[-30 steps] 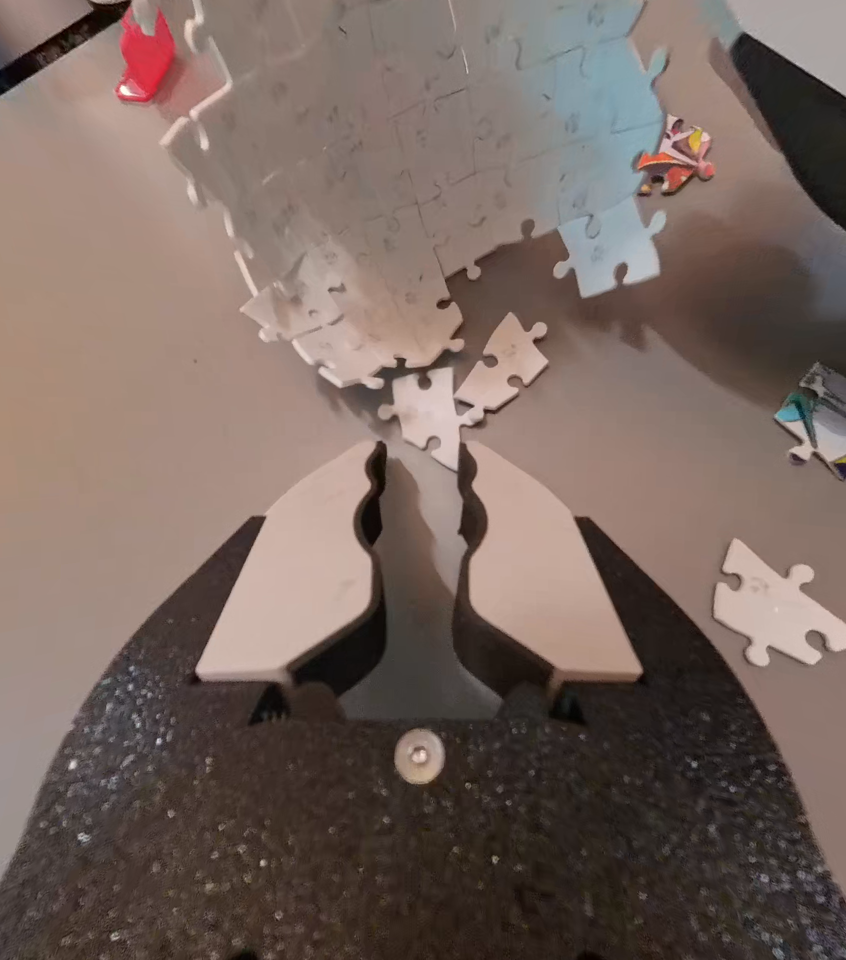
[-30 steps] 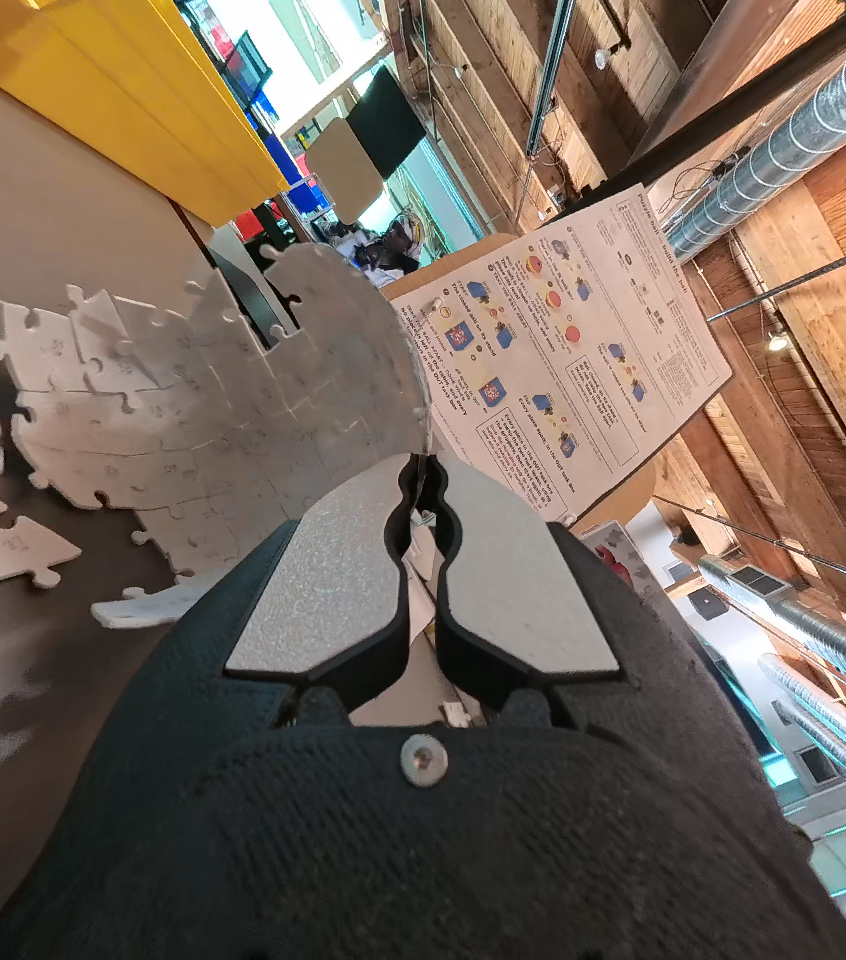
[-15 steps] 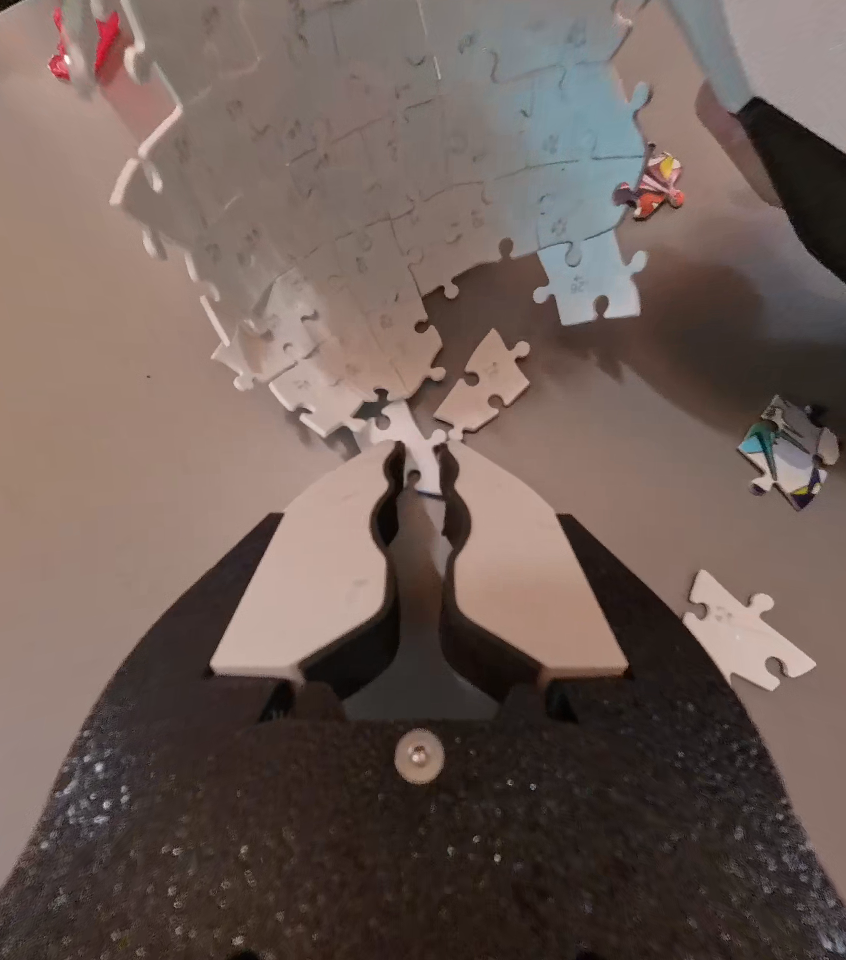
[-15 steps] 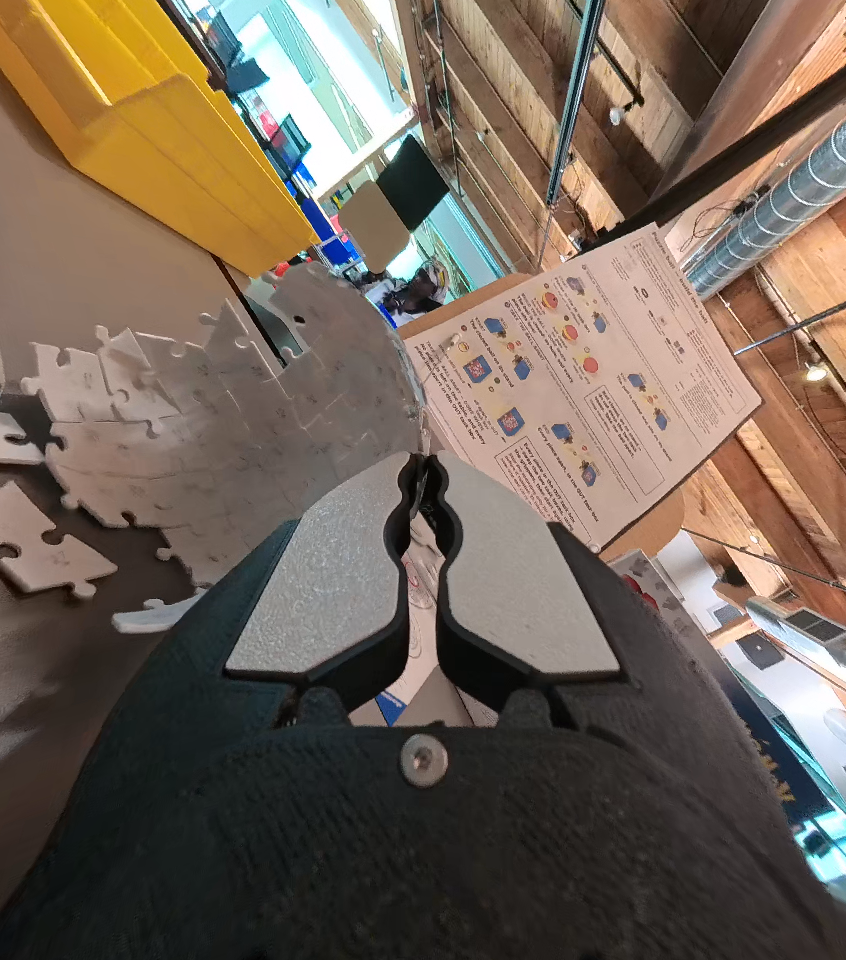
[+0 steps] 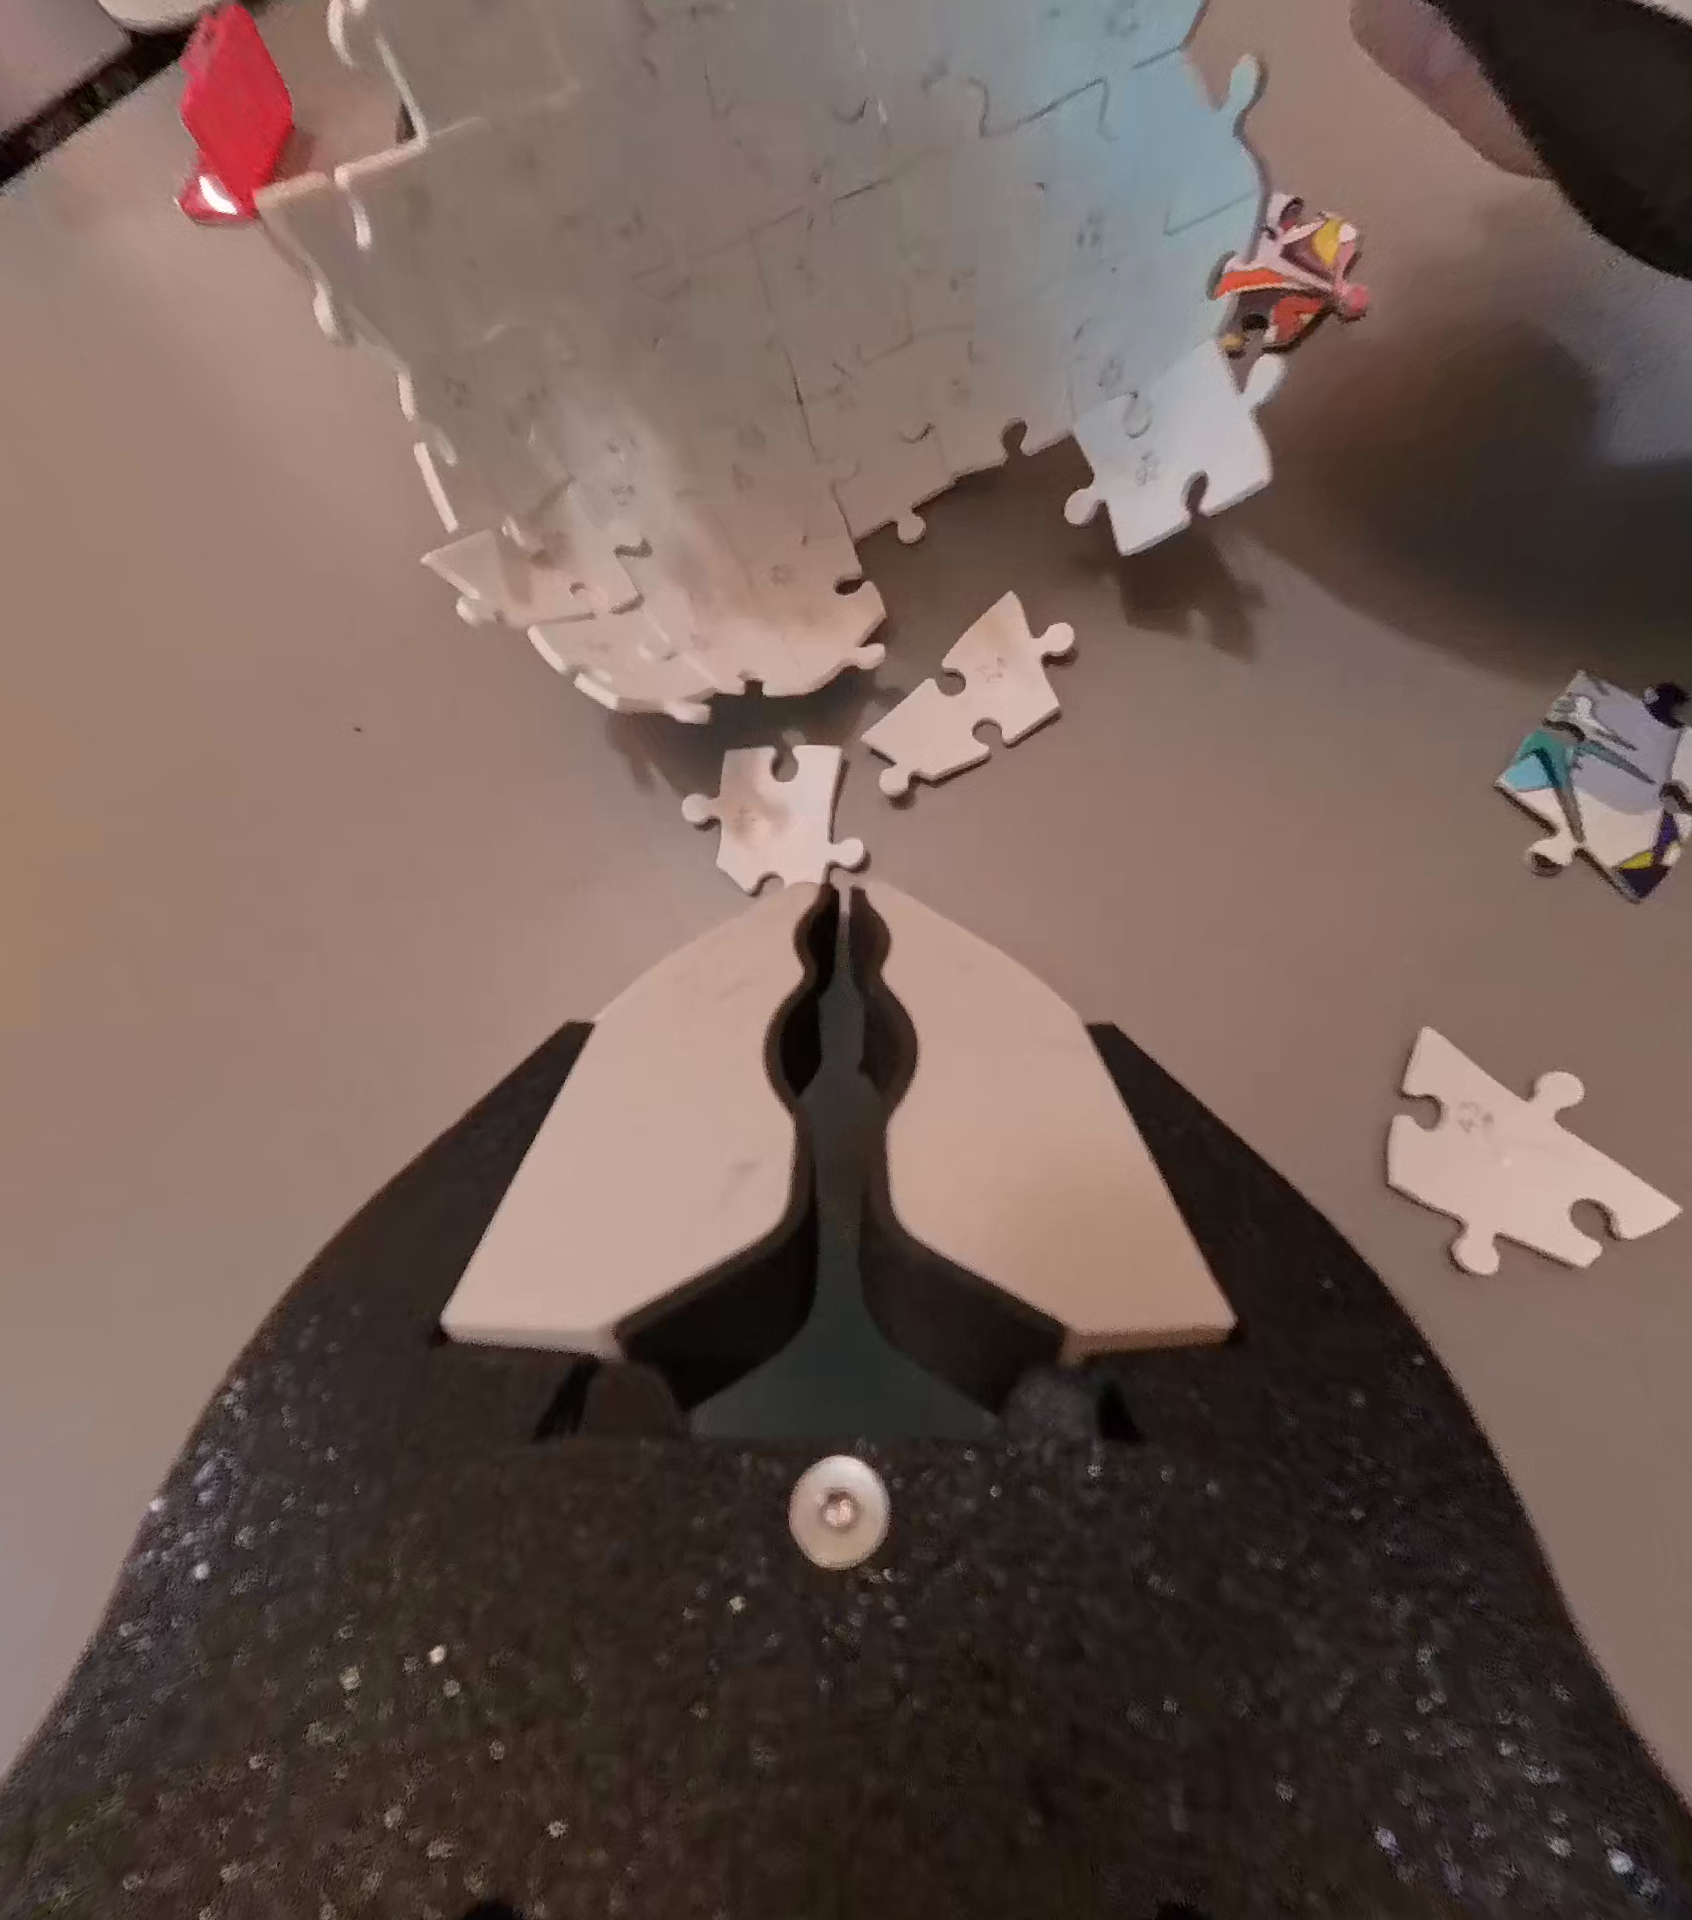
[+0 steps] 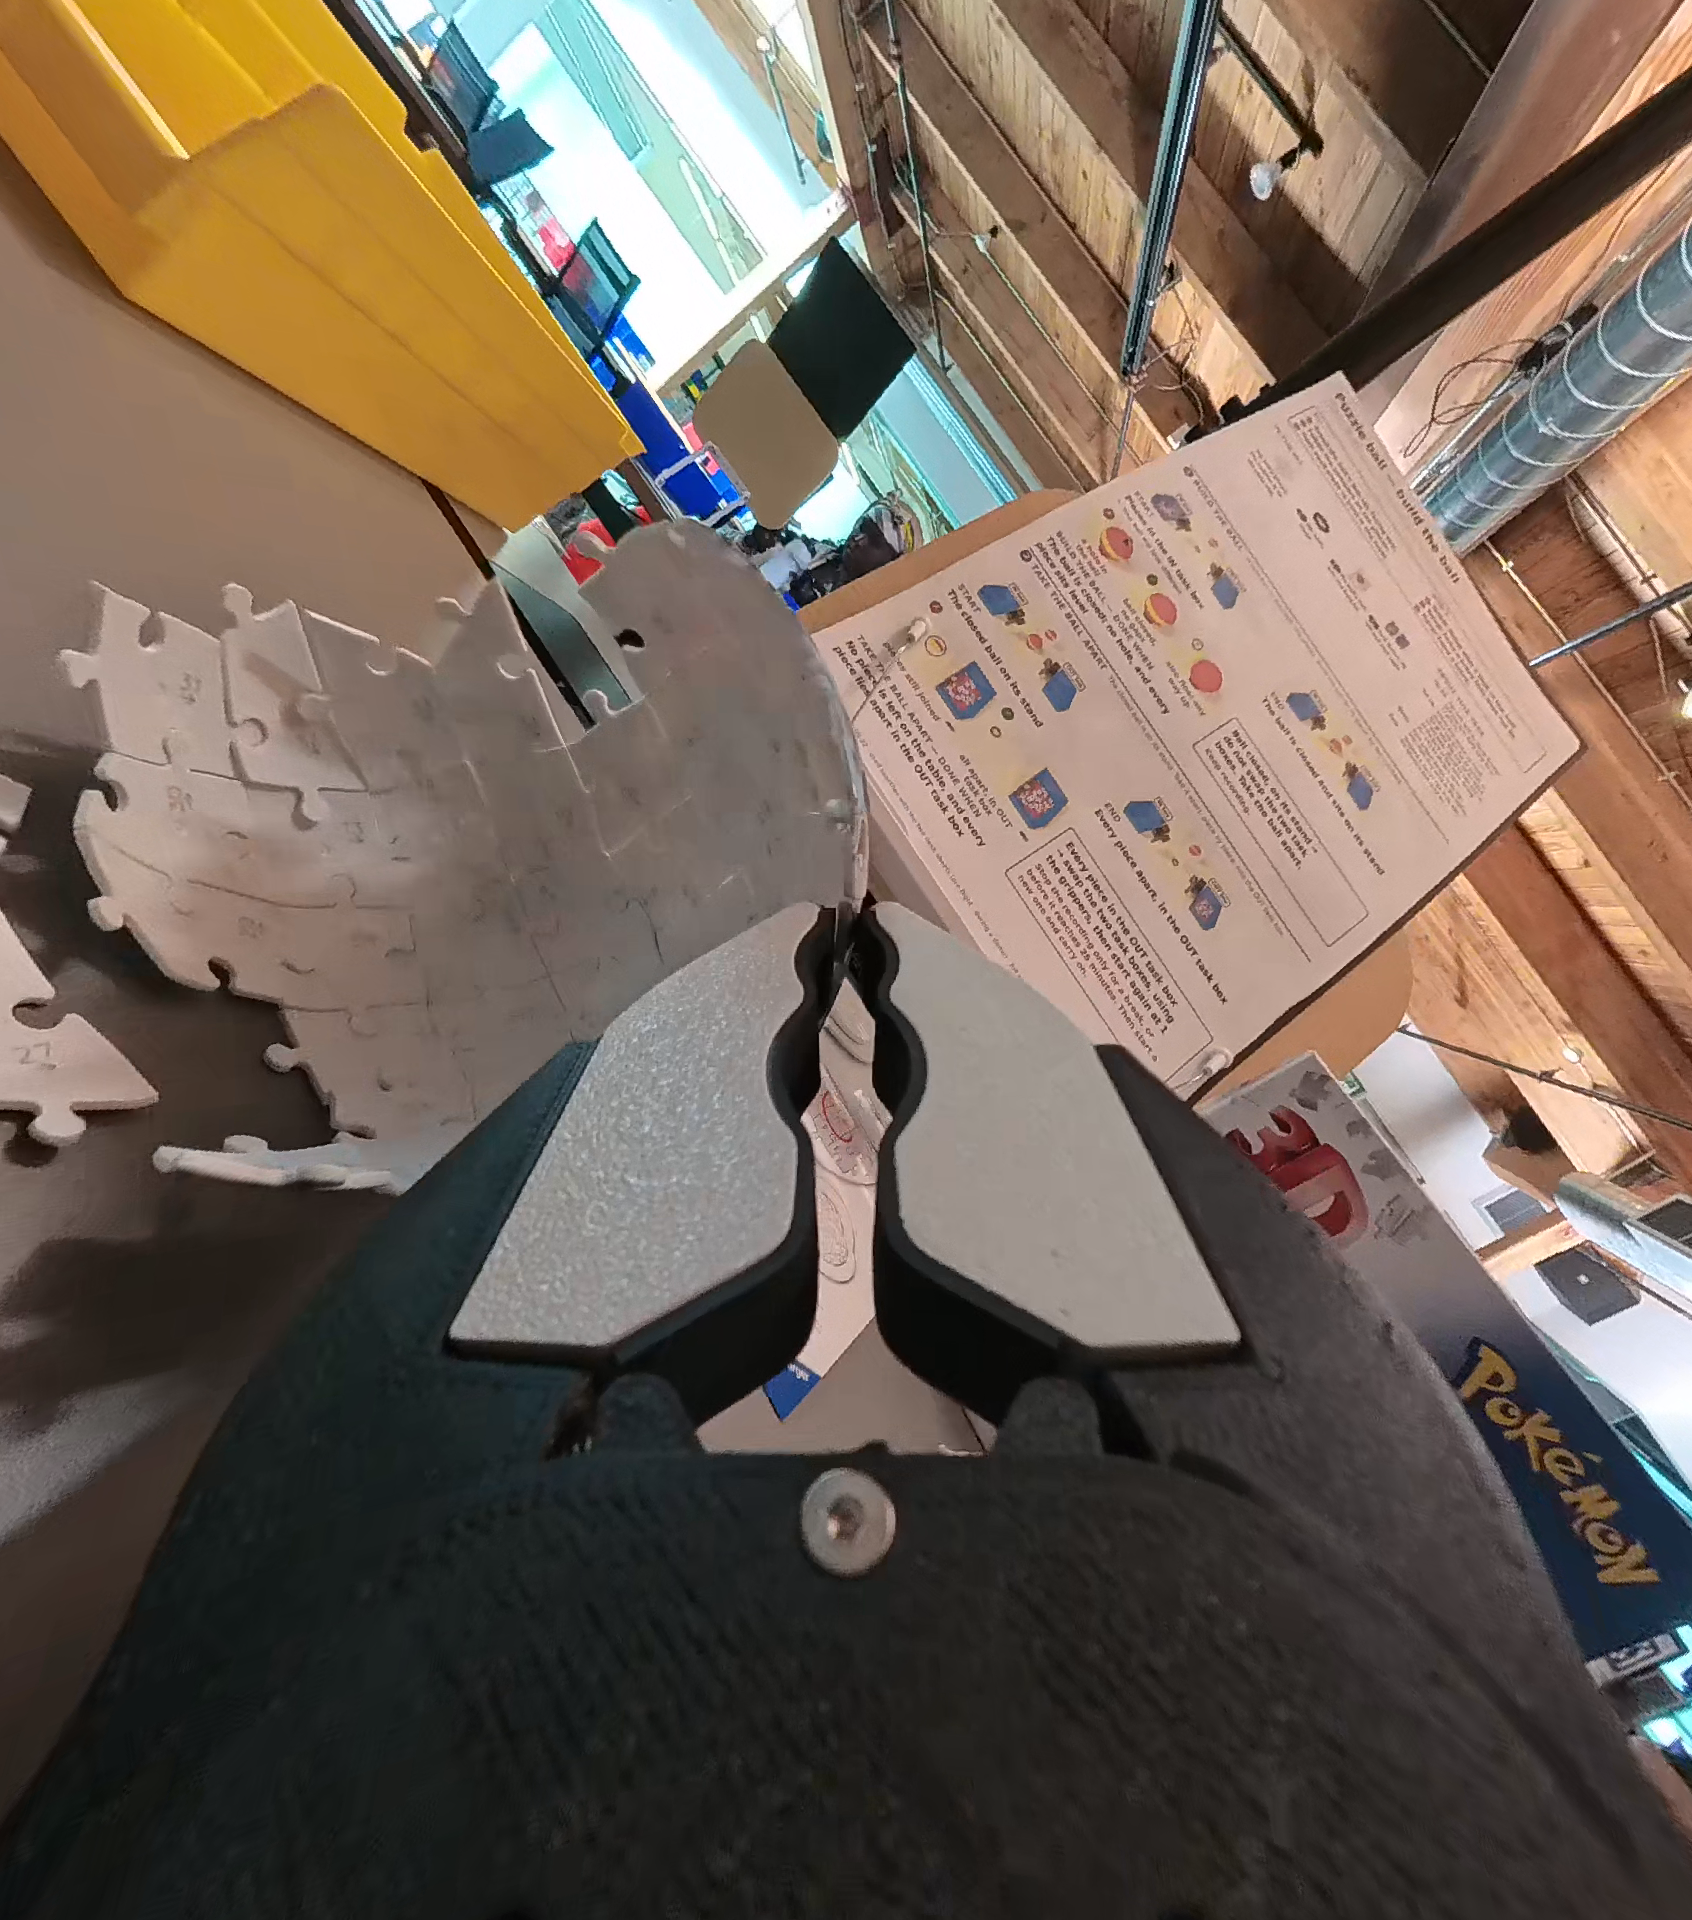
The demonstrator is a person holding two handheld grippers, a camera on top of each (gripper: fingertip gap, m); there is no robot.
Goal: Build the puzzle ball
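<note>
1. The left gripper (image 5: 842,896) has pressed together on the corner of a white puzzle piece (image 5: 782,817), likely lifted.
2. The right gripper (image 6: 850,916) still pinches the half-built puzzle ball shell (image 6: 468,831), standing mid-table (image 5: 146,727); fitting comes next.

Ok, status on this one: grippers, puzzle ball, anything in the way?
Left gripper shut on a loose white piece. Right gripper shut on the half-built shell's rim. Loose pieces beside shell; nothing blocking.

Printed instruction sheet (image 6: 1185,727) on board, small numbers on white puzzle pieces (image 6: 21,1060), yellow-lettered blue banner (image 6: 1548,1455)
</note>
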